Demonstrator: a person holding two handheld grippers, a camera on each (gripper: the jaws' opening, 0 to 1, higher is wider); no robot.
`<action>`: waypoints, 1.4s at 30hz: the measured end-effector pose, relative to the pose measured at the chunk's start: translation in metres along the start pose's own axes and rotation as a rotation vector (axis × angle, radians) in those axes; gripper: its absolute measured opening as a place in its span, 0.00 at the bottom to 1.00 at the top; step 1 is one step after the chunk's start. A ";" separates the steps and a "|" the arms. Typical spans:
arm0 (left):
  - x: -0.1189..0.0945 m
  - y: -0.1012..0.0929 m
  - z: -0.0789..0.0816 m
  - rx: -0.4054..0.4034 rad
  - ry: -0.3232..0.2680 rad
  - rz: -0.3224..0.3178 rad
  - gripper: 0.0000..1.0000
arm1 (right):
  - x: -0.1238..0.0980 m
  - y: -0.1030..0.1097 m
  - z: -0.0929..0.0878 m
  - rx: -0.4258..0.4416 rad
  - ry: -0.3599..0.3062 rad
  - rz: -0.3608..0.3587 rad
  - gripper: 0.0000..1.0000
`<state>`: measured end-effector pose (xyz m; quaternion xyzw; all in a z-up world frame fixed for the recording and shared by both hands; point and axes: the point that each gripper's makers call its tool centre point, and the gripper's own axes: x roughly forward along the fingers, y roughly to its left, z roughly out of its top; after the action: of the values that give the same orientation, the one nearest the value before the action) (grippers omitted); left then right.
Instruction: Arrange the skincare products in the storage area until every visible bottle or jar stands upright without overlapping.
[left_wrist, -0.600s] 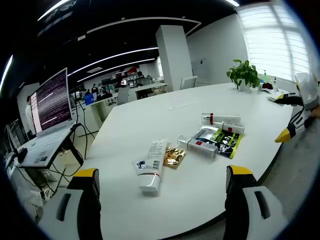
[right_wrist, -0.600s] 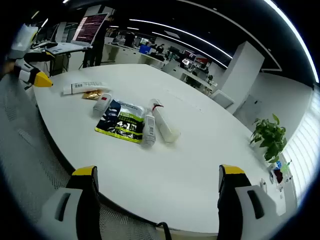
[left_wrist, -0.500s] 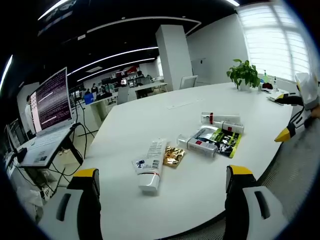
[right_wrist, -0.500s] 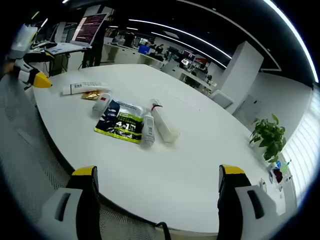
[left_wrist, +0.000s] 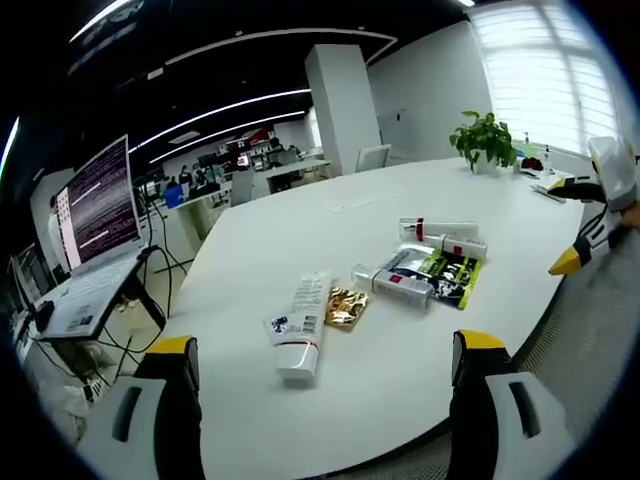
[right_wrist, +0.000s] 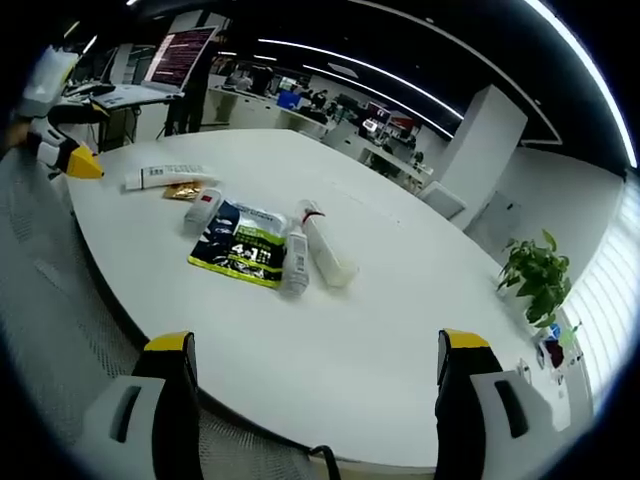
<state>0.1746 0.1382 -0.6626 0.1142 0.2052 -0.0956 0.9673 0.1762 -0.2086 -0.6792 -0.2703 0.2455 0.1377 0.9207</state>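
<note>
White table (left_wrist: 300, 230), tubes (left_wrist: 300, 330) beyond jaws

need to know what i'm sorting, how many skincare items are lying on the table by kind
white tubes: 4 (one apart, one beside the pouch, two behind it)
dark and green pouch: 1
small gold sachet: 1
total: 6, all lying flat on the white table
</note>
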 end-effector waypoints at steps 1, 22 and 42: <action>0.000 0.000 0.000 0.004 0.001 0.000 0.99 | 0.000 -0.001 0.000 0.002 -0.002 -0.001 1.00; 0.001 -0.003 0.001 0.030 0.003 -0.013 0.99 | -0.001 -0.004 0.001 0.002 0.000 -0.027 1.00; 0.002 -0.003 0.000 0.058 0.012 -0.001 0.99 | -0.001 -0.008 0.005 0.046 -0.038 -0.040 1.00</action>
<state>0.1753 0.1348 -0.6638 0.1427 0.2079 -0.1011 0.9624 0.1801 -0.2119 -0.6715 -0.2512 0.2254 0.1188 0.9338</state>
